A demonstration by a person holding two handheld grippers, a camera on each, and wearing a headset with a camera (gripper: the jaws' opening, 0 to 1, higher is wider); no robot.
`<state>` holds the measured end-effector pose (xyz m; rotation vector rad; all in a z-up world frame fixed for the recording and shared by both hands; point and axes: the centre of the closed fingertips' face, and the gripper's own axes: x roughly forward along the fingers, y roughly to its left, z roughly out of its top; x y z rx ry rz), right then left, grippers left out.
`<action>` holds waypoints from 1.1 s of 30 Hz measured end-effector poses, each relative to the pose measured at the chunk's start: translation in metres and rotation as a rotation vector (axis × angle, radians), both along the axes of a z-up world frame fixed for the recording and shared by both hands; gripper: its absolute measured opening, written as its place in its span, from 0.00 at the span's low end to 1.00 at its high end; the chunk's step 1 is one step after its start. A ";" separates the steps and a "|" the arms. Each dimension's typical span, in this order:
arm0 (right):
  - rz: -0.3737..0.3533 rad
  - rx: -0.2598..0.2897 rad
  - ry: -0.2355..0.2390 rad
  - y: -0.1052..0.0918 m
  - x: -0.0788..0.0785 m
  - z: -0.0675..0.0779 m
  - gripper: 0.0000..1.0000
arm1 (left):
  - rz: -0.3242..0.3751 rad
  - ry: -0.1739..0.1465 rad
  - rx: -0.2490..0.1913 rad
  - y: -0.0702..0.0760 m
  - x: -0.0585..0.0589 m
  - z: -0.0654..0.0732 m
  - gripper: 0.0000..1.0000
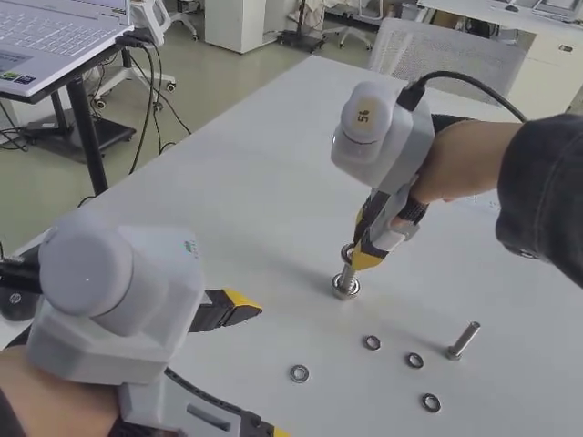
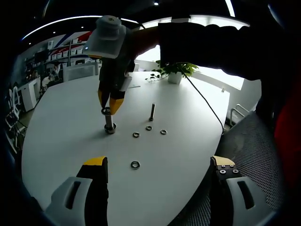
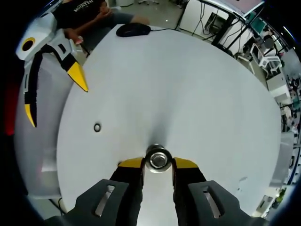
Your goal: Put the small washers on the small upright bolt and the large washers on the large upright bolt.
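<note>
One large washer [image 2: 106, 111] pinched in narrow right gripper [image 1: 358, 257] jaws, centre frame, just over tip of vertical large upright bolt [image 1: 345, 284]; wants straight lowering. Left gripper [image 2: 157, 165] gaping, lower left, farther off; loose washers [image 1: 414, 360] by small upright bolt [image 1: 463, 340]

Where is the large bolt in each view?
Head view: large bolt just right of centre, under the right hand-held gripper.
Left gripper view: left of centre, upper half.
Right gripper view: bottom centre, end-on between the jaws, ringed by a washer.
Shared landmark: that hand-held gripper's yellow tips flanking the bolt's top.
</note>
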<state>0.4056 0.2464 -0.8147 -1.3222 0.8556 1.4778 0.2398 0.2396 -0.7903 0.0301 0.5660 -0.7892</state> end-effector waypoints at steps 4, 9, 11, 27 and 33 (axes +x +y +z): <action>0.001 -0.007 0.001 -0.001 0.000 -0.003 0.24 | 0.000 0.001 -0.001 0.000 0.000 0.000 0.90; -0.005 -0.013 0.008 -0.002 0.000 -0.008 0.24 | -0.001 0.003 -0.001 -0.001 0.000 0.000 0.89; -0.007 -0.015 0.014 -0.003 0.000 -0.010 0.24 | -0.001 0.003 0.001 -0.001 0.000 -0.001 0.90; -0.009 -0.037 0.034 -0.001 0.002 -0.030 0.24 | 0.003 0.007 0.001 0.000 0.000 -0.001 0.89; -0.011 -0.042 0.032 -0.002 0.002 -0.039 0.24 | 0.005 0.010 -0.002 0.001 0.001 -0.001 0.89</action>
